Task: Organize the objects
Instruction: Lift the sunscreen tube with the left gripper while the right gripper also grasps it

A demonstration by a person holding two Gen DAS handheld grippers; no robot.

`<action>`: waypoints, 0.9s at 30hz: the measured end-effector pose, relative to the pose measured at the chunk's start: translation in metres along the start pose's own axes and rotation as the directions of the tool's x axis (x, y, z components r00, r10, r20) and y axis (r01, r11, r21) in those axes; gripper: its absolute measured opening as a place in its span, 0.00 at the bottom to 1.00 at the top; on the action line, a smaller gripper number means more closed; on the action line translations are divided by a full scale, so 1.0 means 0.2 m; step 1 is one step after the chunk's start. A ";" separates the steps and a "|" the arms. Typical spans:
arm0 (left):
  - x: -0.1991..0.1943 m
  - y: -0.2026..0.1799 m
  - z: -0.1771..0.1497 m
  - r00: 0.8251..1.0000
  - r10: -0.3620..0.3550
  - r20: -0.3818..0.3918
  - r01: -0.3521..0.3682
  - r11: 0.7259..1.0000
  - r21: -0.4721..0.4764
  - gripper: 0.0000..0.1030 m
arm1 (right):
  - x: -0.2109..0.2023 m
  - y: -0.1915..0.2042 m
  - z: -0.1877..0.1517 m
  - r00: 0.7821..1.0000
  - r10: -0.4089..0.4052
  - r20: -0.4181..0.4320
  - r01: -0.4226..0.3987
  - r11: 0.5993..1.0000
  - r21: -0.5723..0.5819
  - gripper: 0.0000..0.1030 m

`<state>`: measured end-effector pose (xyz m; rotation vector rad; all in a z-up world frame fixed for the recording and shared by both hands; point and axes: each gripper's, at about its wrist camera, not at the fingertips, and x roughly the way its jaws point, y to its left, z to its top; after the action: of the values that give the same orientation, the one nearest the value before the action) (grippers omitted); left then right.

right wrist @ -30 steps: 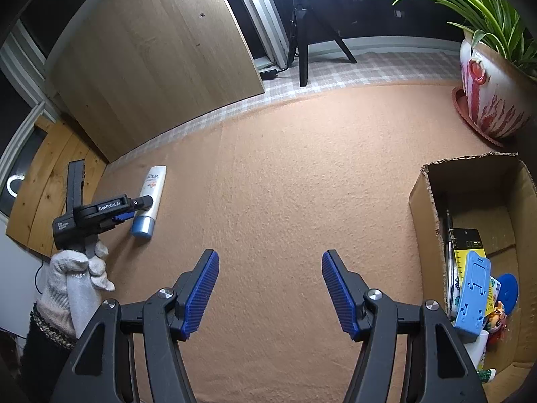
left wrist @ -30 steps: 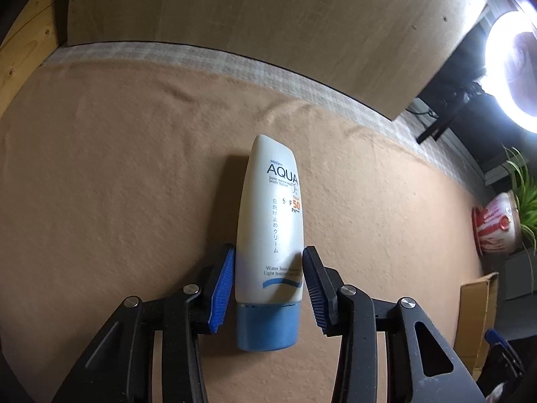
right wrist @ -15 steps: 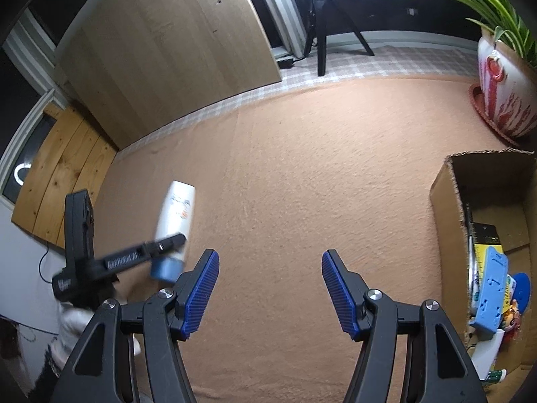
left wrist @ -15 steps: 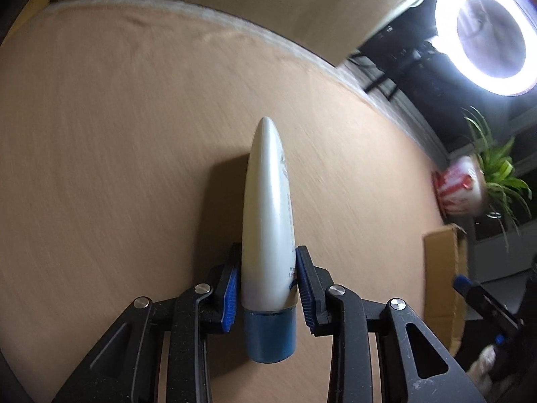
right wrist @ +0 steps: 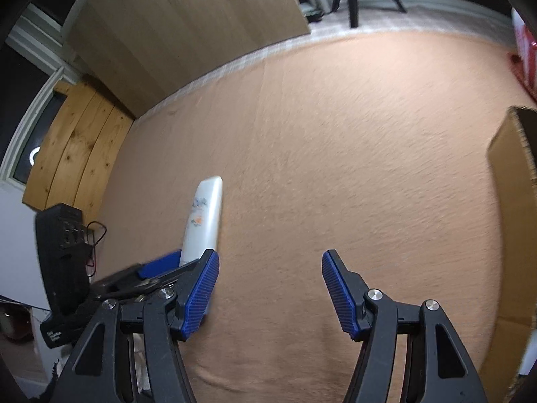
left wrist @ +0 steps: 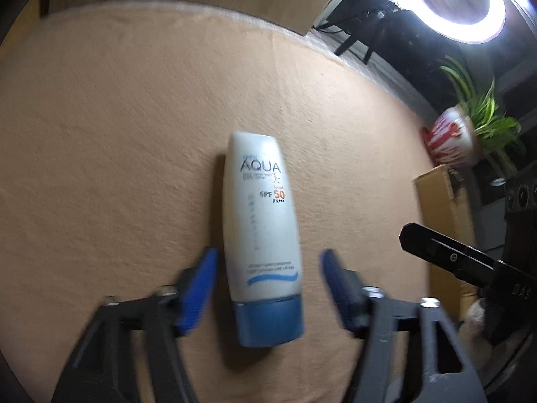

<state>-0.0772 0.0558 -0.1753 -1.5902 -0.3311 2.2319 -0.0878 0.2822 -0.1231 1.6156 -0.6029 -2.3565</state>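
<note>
A white AQUA sunscreen tube point(left wrist: 261, 221) with a blue cap lies between the fingers of my left gripper point(left wrist: 266, 288), label up, over the tan carpet. The left jaws stand wide apart with gaps on both sides of the tube, and the view is blurred. In the right wrist view the tube point(right wrist: 204, 218) is at the lower left, with the left gripper's blue pad point(right wrist: 159, 263) beside it. My right gripper point(right wrist: 270, 294) is open and empty over the carpet, right of the tube. The cardboard box point(right wrist: 513, 208) stands at the right edge.
A potted plant point(left wrist: 470, 127) stands past the box point(left wrist: 443, 215) in the left wrist view. A ring light point(left wrist: 446, 3) shines at the top right. A wooden board point(right wrist: 181, 30) leans at the carpet's far edge. A wooden panel point(right wrist: 77, 147) is on the left.
My left gripper was shut on the tube half a second ago; its jaws have now opened wide and the tube shows label up. Both grippers have moved closer together.
</note>
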 end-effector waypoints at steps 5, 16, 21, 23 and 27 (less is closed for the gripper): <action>-0.03 -0.01 0.00 1.000 -0.015 -0.010 0.015 0.999 0.047 0.71 | 0.11 0.06 0.01 0.997 0.052 -0.049 -0.051 0.999 0.008 0.58; 0.01 -0.03 -0.02 0.998 -0.017 -0.052 0.022 0.995 0.094 0.57 | 0.31 0.17 0.03 0.985 0.092 -0.149 -0.092 0.996 0.011 0.57; 0.04 -0.03 -0.02 0.995 -0.058 -0.075 0.064 0.995 0.073 0.46 | 0.34 0.22 0.02 0.978 0.113 -0.177 -0.115 0.993 -0.004 0.41; 0.04 -0.02 -0.02 0.994 -0.067 -0.083 0.073 0.995 0.066 0.46 | 0.34 0.24 0.01 0.976 0.118 -0.182 -0.120 0.993 -0.004 0.38; 0.02 -0.02 -0.02 0.991 -0.097 -0.087 0.102 0.993 0.054 0.46 | 0.28 0.26 -0.01 0.982 0.095 -0.162 -0.100 0.995 -0.028 0.38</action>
<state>-0.0736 0.0610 -0.1775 -1.5961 -0.3121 2.0748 -0.1094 0.2131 -0.1462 1.6985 -0.5887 -2.1315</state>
